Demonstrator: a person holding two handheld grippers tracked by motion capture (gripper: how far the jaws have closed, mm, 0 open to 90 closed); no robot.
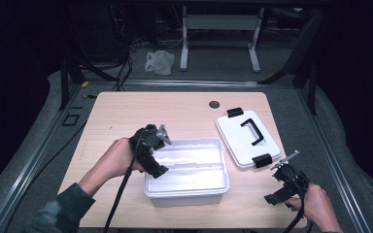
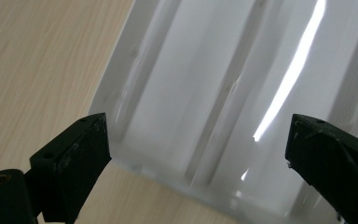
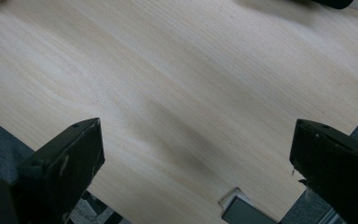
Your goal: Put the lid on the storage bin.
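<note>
Left gripper (image 2: 198,154) jaws spread wide, nothing between them, hovering over the left end of the white bin (image 2: 223,93); one jaw sits over the bin's rim corner, the other over its ribbed inside. In the high view the left gripper (image 1: 150,148) is at the bin's (image 1: 187,170) left rim, tilted down into it. Can't tell if a jaw touches the plastic.

Right gripper (image 3: 196,158) jaws also wide, empty, looking at bare wooden tabletop (image 3: 168,84). High view: right gripper (image 1: 286,182) sits near the tabletop's front right corner, just off the lid's near end, apart from it.

Bin stands open, near the front edge, about mid-width, looks empty. White lid (image 1: 247,138) with black handle and two black latches lies flat by the right edge, handle up, just right of the bin.

Step, as I judge it: approach phase — left is lining up on the bin's wall to steady or grab it, right is idle near the lid. Next move likely needs the left to drop one jaw inside the wall, one outside, then close; right would have to swing to the lid's handle.
</note>
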